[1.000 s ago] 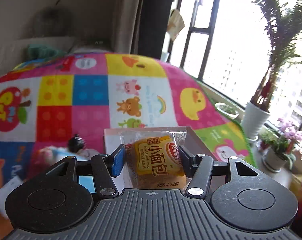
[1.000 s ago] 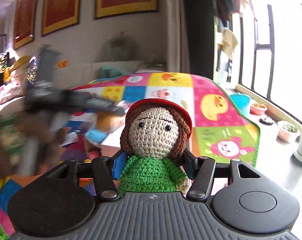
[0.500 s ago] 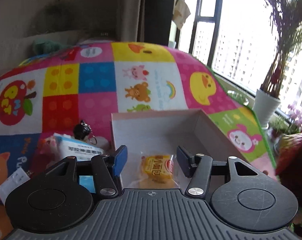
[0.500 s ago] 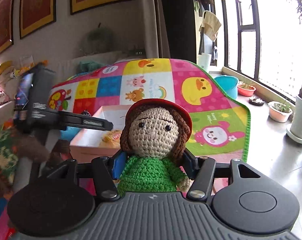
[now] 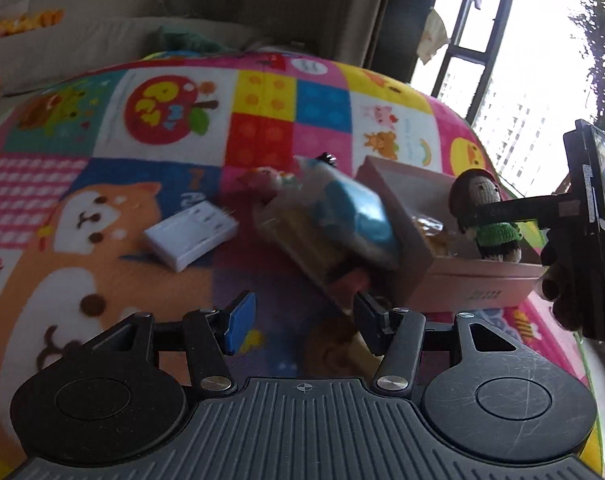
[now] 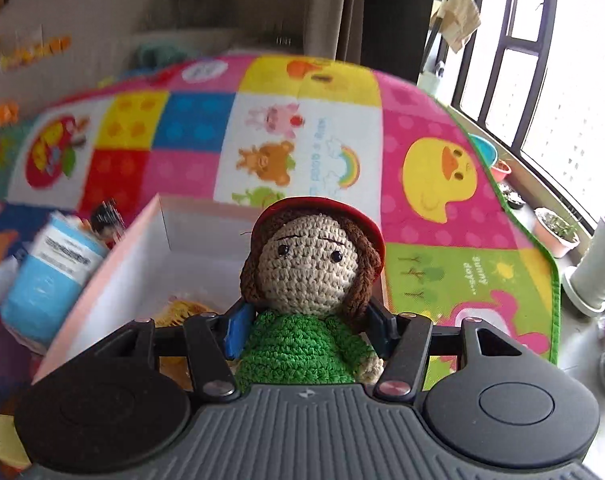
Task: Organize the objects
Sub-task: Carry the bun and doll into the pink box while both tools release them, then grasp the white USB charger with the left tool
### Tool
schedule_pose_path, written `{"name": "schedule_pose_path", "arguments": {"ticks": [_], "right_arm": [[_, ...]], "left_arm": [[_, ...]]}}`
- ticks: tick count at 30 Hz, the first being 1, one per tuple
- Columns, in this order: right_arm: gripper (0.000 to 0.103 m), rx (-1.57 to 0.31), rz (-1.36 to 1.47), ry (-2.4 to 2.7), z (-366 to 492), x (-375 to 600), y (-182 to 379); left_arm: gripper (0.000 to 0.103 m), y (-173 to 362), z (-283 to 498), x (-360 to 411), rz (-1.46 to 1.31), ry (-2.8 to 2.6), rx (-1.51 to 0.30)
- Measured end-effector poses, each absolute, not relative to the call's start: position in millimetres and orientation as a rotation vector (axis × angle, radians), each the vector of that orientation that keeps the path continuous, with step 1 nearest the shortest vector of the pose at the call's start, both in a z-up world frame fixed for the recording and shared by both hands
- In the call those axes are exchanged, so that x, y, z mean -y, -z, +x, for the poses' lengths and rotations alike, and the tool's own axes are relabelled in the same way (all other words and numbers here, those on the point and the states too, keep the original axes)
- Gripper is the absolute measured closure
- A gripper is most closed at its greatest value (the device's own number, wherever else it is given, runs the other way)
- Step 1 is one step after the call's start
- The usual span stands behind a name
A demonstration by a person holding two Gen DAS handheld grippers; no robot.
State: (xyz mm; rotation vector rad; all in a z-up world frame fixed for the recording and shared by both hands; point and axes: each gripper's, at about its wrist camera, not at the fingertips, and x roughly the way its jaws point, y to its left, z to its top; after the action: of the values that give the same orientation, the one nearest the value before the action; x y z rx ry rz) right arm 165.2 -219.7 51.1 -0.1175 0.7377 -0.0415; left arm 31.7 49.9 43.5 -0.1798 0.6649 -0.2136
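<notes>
Right wrist: "sunny day" on mat (image 6: 478, 276).

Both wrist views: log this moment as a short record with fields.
surface: patchwork mat
box: pink, open, on the mat
in box: bread packet
left gripper: open, holding nothing, above the mat beside the box
right gripper: shut on doll, over the box
doll: crocheted, red cap, green top
outside box: blue pack against the box wall; white case flat on the mat
</notes>
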Motion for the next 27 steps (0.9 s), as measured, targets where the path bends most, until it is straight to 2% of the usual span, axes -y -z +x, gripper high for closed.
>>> {"name": "schedule_pose_path", "arguments": {"ticks": [5, 12, 15, 20, 22, 24, 27], "right_arm": [[0.045, -0.804, -0.022, -0.019, 168.6, 209.8, -39.5], [0.039, -0.818, 0.144, -0.08, 151.7, 235.4, -43.3], [0.022, -0.714, 0.149, -0.037, 125.5, 241.4, -64.4], [0.012, -0.556, 0.059, -0.056, 66.5, 235.0, -89.9], [0.004, -0.537, 0.004, -0.051, 48.5, 229.7, -87.4], [0.004, -0.541, -0.037, -0.056, 32.2, 225.6, -80.4], [0.004, -0.576, -0.067, -0.08, 15.1, 217.8, -64.9]], "left_arm": [[0.044, -34.1, 27.4, -80.0, -0.255, 0.152, -0.695], [0.044, -39.5, 29.6, -62.0, -0.311, 0.249, -0.658], [0.044, -37.5, 31.3, -56.1, -0.319, 0.281, -0.662], [0.044, -40.6, 38.2, -61.4, -0.271, 0.236, -0.62], [0.044, -47.1, 45.5, -69.6, -0.222, 0.201, -0.56], [0.044, -52.0, 58.2, -75.6, -0.134, 0.184, -0.515], [0.044, -48.7, 87.5, -75.1, 0.034, 0.196, -0.557]]}}
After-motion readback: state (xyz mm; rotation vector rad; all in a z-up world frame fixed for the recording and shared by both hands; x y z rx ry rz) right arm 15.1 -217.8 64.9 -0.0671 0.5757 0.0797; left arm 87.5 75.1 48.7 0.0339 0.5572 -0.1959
